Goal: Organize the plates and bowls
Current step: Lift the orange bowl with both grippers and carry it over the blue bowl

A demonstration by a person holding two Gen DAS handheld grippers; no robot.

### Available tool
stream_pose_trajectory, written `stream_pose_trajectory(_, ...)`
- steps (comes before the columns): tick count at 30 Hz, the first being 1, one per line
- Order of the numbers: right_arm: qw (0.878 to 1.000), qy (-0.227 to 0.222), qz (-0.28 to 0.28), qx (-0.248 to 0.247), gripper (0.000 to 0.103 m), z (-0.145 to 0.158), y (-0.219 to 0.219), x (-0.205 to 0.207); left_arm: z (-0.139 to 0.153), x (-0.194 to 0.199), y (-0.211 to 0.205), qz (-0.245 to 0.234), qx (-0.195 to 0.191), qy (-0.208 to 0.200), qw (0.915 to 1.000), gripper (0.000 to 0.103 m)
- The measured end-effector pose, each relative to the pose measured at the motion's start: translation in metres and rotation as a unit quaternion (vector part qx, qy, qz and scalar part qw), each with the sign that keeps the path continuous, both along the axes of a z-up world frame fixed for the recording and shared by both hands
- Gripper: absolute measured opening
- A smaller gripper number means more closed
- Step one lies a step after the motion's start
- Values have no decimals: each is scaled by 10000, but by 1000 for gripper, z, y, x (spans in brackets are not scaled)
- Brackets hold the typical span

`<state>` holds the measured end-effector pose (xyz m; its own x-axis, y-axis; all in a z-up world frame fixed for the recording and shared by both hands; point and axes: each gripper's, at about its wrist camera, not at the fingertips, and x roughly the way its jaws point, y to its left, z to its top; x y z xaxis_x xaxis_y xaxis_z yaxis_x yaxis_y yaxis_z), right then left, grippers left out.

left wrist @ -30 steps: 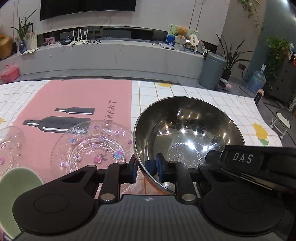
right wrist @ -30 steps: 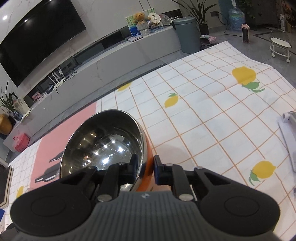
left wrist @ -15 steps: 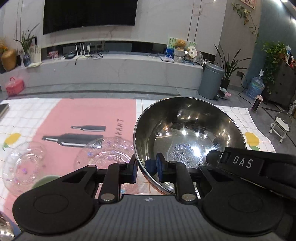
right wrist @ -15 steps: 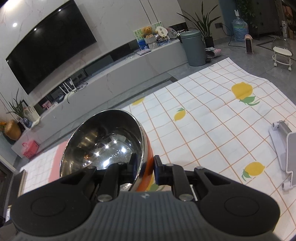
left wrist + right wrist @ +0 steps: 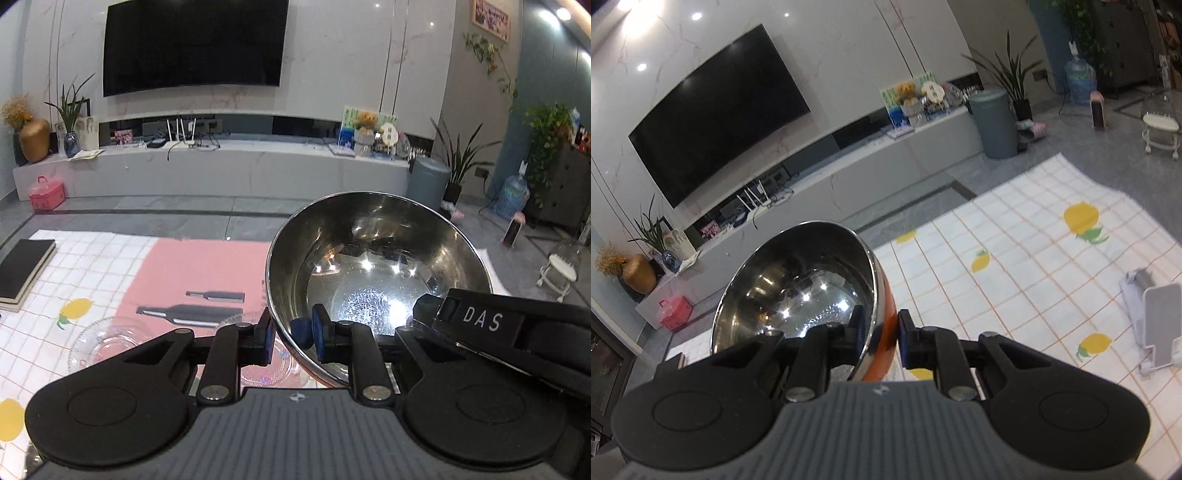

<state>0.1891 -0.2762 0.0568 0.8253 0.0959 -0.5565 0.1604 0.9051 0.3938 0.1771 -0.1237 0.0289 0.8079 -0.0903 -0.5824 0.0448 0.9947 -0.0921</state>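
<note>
A living room with a wall TV (image 5: 192, 42) and a long console is seen behind a checked lemon-print cloth (image 5: 1027, 266) with a pink panel (image 5: 195, 273). One steel bowl (image 5: 373, 266) with an orange outside is held up off the cloth, tilted, mouth toward both cameras. It is clamped from two sides: the left gripper (image 5: 291, 334) is closed on the near-left rim, one pad outside, one inside; the right gripper (image 5: 879, 334) is closed on the near-right rim, wall pinched between the pads. In the left view the right gripper's body, marked DAS, is seen at the bowl's right edge, so both tools are touching the bowl and neither is nearer. The relation that matters: the glassware lies below and to the left of the bowl, on the left gripper's side, so any set-down there is judged to go leftward and down; the open cloth lies right, under the right gripper. Count: one steel bowl, two clear glass dishes visible, a glass bowl (image 5: 107, 343) at left and a glass plate (image 5: 266, 373) partly hidden beneath the left gripper. One dark book (image 5: 22, 269) is at the far-left cloth edge, and one grey stand (image 5: 1156, 321) at the right. Whether more dishes sit under the grippers cannot be told.
</note>
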Motion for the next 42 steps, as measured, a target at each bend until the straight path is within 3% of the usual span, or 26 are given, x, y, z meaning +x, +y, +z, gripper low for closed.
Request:
stream_pose_trajectory(11, 9990, -304, 290, -136, 16, 77, 48, -58, 63, -49, 38, 256, -13, -301, 9992, 23)
stream_pose_trajectory(19, 9969, -148, 749, -211, 16, 95, 104, -87, 75, -71, 76, 640, 93, -121, 9978, 23)
stream_pose_trajectory(28, 9904, 133, 1323, -383, 16, 79, 162, -102, 60, -86, 122, 956, 289, 46, 9950, 23)
stream_pose_trajectory(35, 9861, 366, 1546, -478, 19, 43, 192, -103, 28, -89, 149, 1007, 268, 277, 9942, 23)
stream_pose_trajectory(42, 9830, 721, 1675, -233, 25, -3, 204, -97, -11, -89, 168, 1002, 226, 654, 9926, 23)
